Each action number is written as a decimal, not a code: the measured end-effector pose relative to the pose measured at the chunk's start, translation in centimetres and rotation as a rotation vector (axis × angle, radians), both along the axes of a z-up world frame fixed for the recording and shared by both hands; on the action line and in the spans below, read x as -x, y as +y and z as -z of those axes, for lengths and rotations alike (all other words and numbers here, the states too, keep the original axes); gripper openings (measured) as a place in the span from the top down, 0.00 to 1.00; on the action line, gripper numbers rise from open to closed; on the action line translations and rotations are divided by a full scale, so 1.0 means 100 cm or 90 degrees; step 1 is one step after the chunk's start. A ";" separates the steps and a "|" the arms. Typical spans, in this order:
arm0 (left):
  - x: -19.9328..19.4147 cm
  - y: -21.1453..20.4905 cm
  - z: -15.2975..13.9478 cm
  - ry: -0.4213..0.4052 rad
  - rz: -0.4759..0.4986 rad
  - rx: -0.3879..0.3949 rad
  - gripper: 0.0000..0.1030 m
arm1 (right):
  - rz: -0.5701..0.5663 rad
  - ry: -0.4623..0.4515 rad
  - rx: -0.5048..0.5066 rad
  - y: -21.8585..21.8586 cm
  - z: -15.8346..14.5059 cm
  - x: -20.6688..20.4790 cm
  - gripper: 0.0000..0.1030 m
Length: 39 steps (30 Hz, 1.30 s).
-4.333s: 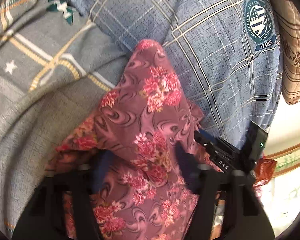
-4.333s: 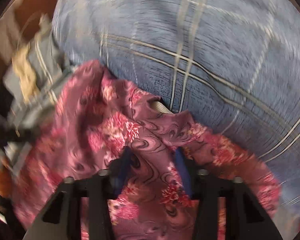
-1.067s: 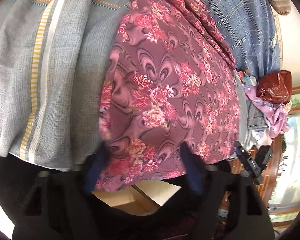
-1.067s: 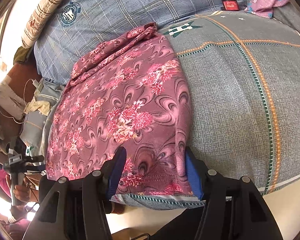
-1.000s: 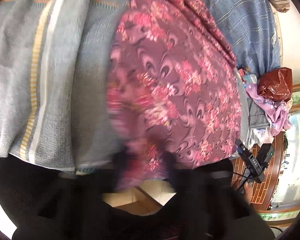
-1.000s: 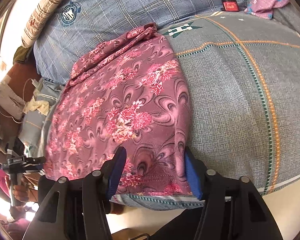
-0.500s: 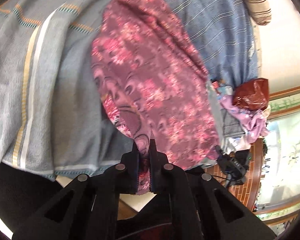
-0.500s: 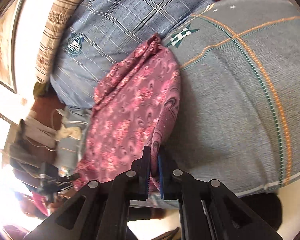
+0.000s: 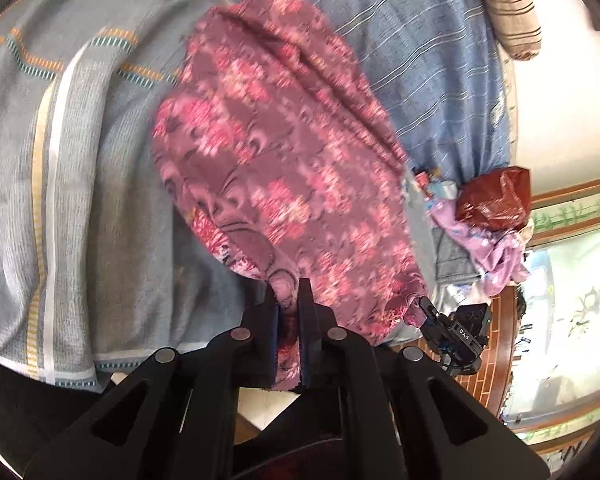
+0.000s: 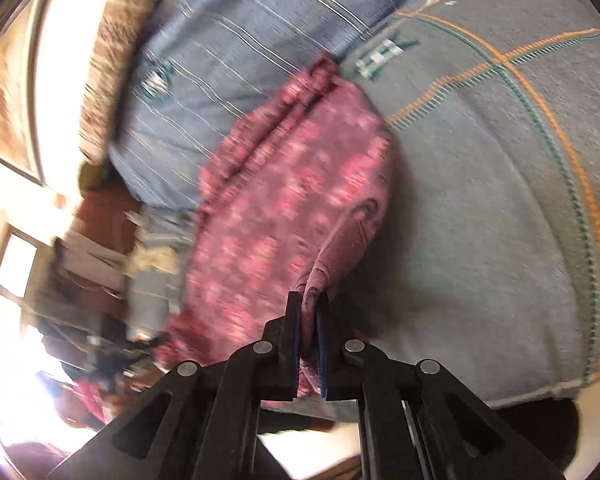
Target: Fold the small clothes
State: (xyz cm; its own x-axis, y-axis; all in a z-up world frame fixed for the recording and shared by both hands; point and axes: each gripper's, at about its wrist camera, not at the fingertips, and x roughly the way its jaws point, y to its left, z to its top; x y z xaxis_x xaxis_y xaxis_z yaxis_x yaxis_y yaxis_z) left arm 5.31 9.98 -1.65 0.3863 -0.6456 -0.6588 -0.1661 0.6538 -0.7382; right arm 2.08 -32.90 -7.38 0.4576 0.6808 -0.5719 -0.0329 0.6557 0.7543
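A maroon garment with pink flowers (image 9: 284, 152) lies spread on a grey blanket (image 9: 80, 200) on a bed. My left gripper (image 9: 288, 292) is shut on its near left corner, and cloth hangs between the closed fingers. In the right wrist view the same floral garment (image 10: 292, 200) shows blurred, and my right gripper (image 10: 309, 304) is shut on its near right corner, with the hem bunched up between the pads. Both near corners are lifted a little off the blanket. The right gripper (image 9: 420, 312) also appears in the left wrist view, pinching that far corner.
A blue checked quilt (image 9: 428, 60) lies behind the garment, with a striped bolster (image 9: 512, 12) at the back. A purple cloth (image 9: 484, 240) and a dark red bag (image 9: 496, 196) sit at the bed's right end. The bed edge (image 9: 148, 356) runs just before the grippers.
Both grippers were open around the garment's near hem a second ago. Both have shut on its corners and raised them, so the hem now bunches upward.
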 end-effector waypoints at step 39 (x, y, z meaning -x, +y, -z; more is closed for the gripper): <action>-0.344 0.093 0.051 0.097 -0.176 0.000 0.93 | 0.198 0.045 -0.147 0.013 0.034 -0.342 0.89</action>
